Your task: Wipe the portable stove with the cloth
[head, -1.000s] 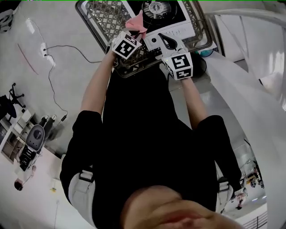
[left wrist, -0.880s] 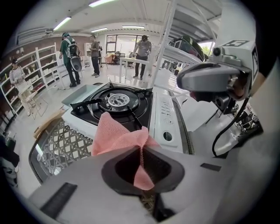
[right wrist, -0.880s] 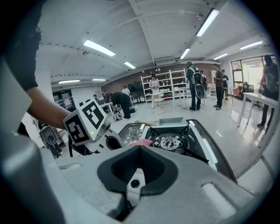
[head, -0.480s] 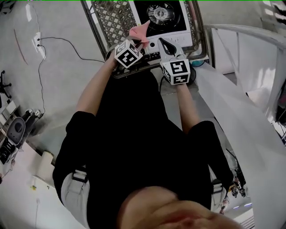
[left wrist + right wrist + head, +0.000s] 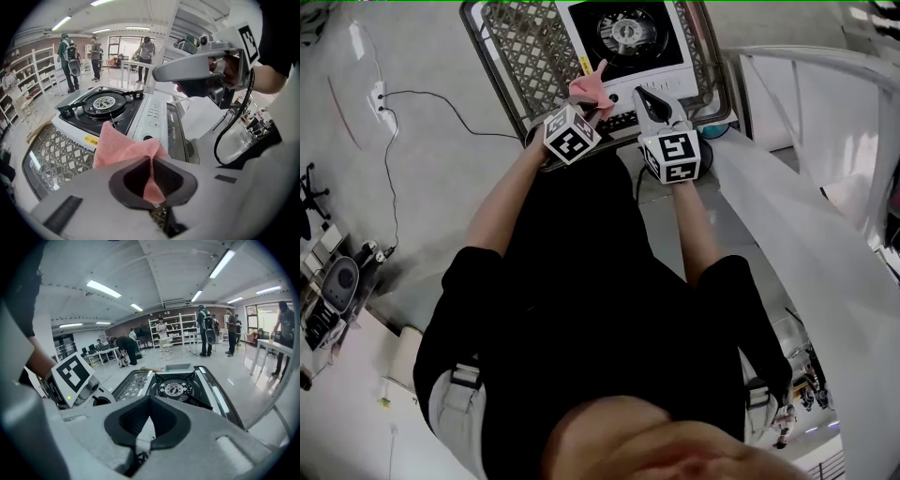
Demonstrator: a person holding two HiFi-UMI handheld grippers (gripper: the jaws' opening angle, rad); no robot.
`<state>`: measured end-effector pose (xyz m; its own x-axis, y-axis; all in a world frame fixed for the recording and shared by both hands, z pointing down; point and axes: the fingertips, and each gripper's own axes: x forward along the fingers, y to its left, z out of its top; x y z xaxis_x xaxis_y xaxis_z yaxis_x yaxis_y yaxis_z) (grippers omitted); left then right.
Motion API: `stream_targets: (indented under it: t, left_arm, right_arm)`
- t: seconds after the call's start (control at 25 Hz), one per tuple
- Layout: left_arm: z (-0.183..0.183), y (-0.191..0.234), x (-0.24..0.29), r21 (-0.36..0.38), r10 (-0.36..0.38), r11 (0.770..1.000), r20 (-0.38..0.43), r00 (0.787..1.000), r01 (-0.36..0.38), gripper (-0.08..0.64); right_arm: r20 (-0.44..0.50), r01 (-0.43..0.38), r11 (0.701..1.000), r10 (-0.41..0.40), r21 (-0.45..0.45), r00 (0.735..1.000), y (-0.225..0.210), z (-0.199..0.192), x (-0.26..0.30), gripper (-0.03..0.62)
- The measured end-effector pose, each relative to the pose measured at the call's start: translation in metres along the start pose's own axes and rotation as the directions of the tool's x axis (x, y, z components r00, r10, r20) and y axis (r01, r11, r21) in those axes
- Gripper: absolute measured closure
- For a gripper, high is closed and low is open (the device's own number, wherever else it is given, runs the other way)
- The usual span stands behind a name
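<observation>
The portable stove point(image 5: 628, 37) is white with a black round burner point(image 5: 104, 103) and sits in a metal wire basket point(image 5: 520, 42). My left gripper point(image 5: 592, 98) is shut on a pink cloth point(image 5: 123, 149), which hangs over the stove's front edge near the control panel. The cloth point(image 5: 589, 86) sticks out past the jaws. My right gripper point(image 5: 643, 94) is shut and empty, hovering just above the stove's front right side. In the right gripper view its jaws point(image 5: 149, 401) point at the burner point(image 5: 174, 389). The left gripper's marker cube point(image 5: 72, 373) shows beside them.
The basket's mesh point(image 5: 56, 157) lies bare left of the stove. A white table point(image 5: 825, 187) runs along the right. A black cable point(image 5: 412, 103) trails over the floor at the left. Several people point(image 5: 70, 61) and shelves stand far behind.
My left gripper has carried the cloth a little back from the burner side toward the stove's front edge. The right gripper has kept its place.
</observation>
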<state>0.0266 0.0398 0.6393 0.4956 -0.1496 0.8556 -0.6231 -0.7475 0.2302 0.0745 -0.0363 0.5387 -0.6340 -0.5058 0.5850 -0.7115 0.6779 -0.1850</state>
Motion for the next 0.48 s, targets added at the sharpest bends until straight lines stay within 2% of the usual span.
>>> stream_targets:
  t: [0.32, 0.48]
  left_arm:
    - [0.004, -0.005, 0.001, 0.028, 0.003, 1.0, -0.021, 1.0, -0.002, 0.545]
    - [0.002, -0.021, 0.005, 0.05, -0.022, 0.998, -0.039, 0.999, 0.024, 0.545]
  right_arm:
    - [0.028, 0.02, 0.999, -0.022, 0.044, 0.999, -0.008, -0.001, -0.005, 0.589]
    - [0.033, 0.011, 0.997, -0.014, 0.073, 0.999, -0.007, -0.008, -0.008, 0.589]
